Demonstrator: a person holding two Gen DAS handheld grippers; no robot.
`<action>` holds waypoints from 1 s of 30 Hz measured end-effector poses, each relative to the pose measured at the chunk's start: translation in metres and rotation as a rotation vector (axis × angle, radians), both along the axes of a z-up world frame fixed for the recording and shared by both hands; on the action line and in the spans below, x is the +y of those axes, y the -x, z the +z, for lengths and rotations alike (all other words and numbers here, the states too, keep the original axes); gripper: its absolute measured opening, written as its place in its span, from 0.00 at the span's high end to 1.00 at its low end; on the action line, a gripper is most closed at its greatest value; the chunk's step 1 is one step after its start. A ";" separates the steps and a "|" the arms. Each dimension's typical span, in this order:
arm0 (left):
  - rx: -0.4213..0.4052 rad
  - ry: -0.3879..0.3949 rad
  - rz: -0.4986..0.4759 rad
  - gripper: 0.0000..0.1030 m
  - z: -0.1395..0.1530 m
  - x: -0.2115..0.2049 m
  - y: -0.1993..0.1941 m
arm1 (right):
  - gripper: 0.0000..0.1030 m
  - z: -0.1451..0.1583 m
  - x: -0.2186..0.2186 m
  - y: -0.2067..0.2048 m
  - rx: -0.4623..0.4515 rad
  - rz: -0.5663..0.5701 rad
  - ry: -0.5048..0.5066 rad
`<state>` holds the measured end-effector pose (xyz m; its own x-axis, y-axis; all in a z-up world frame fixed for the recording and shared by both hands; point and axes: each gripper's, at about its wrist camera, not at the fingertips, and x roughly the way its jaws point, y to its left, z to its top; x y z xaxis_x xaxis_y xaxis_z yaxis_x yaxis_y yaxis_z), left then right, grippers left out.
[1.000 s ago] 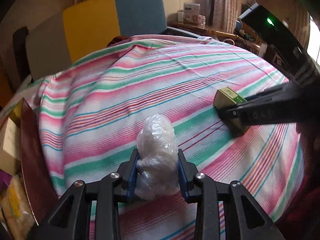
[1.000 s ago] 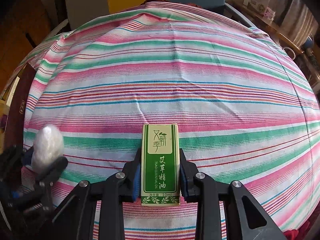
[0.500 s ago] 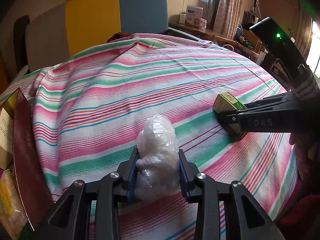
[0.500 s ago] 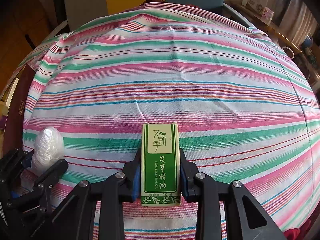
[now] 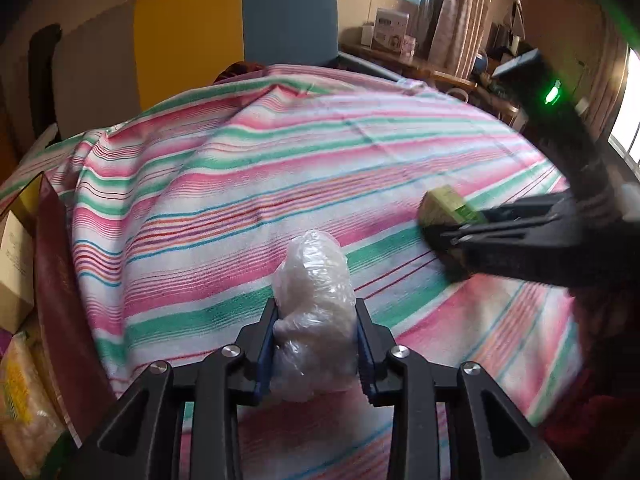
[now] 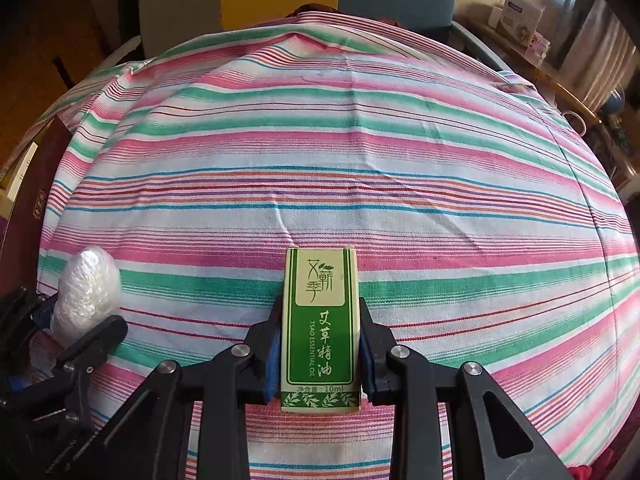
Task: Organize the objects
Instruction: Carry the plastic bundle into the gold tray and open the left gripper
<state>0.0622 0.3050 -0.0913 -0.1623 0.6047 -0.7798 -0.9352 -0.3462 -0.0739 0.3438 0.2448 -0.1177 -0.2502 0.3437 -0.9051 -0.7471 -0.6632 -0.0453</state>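
- Left gripper (image 5: 315,344): both blue-padded fingers (image 5: 267,344) press the flanks of a plastic-wrapped bundle (image 5: 314,296). Grip sits low on the bundle, so most of its length sticks out forward past the tips. Probably gripped there because the wrap is soft and bulges; the narrower waist gives the pads something to bite.
- Bundle sits over the near part of the striped cloth (image 5: 248,184), left of centre. Whether its underside touches the cloth, cannot tell.
- Right gripper (image 6: 320,354): fingers clamped on the two long sides of a green essential-oil box (image 6: 320,328), printed face up toward the camera. Flat, stiff sides suit a parallel pinch; box lies along the finger axis, top end projecting forward.
- In the left wrist view the box (image 5: 446,210) appears blurred at the right, with the right gripper behind it, well apart from the bundle.
- Both items are carried side by side over the near edge of the cloth, each in its own gripper. Judgement: both are on their way to being set down somewhere on the open cloth ahead.
- Beyond the far edge: a yellow and blue chair back (image 5: 240,28).
- Left of the cloth: a dark red book edge (image 5: 56,300).
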 end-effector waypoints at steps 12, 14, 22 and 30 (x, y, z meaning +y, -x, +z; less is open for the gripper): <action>0.049 -0.064 0.032 0.67 0.054 -0.049 -0.010 | 0.69 -0.002 -0.001 0.004 -0.013 0.027 -0.042; 0.069 -0.083 0.047 0.67 0.066 -0.060 -0.007 | 0.69 -0.002 -0.003 0.004 -0.019 0.035 -0.054; 0.108 -0.120 0.142 0.67 0.094 -0.103 0.017 | 0.69 -0.003 -0.005 0.005 -0.029 0.041 -0.075; 0.087 -0.107 0.225 0.67 0.090 -0.134 0.044 | 0.69 -0.004 -0.004 0.005 -0.025 0.036 -0.081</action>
<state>0.0179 0.1709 -0.0017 -0.3659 0.6240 -0.6905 -0.8401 -0.5407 -0.0435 0.3386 0.2403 -0.1214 -0.2416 0.4068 -0.8810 -0.7208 -0.6831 -0.1177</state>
